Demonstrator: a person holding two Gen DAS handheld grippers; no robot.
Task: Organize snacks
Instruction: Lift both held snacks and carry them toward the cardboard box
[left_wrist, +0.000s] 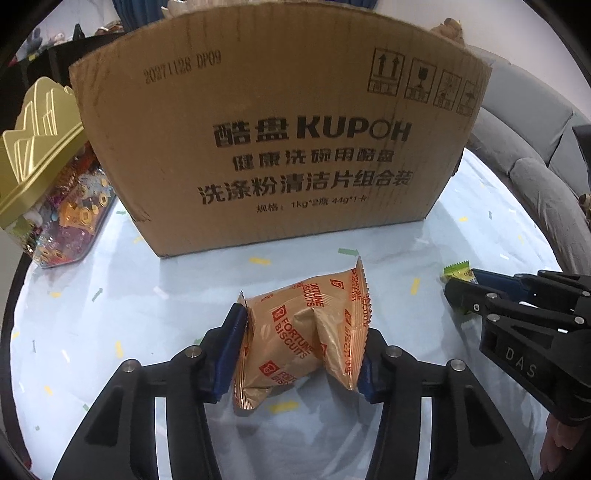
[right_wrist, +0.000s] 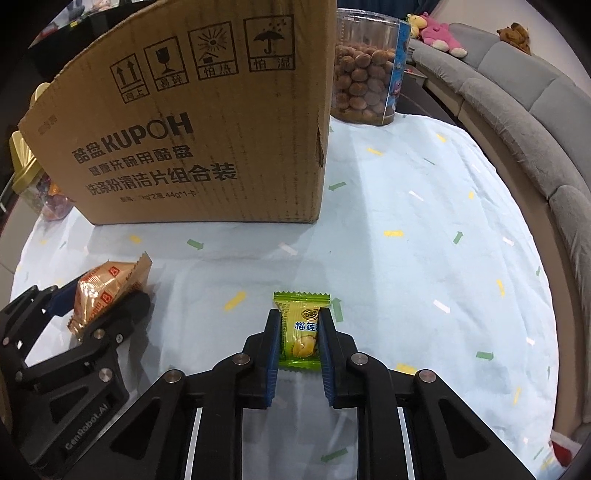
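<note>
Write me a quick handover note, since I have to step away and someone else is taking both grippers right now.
Left gripper: shut on the orange Fortune Biscuits packet, near the tablecloth.
Right gripper: shut on the small green durian candy, also low over the cloth.
The cardboard box stands just behind both; its inside is not visible.
Done: both snacks gripped.
Left: probably put each away, likely in the box.
</note>
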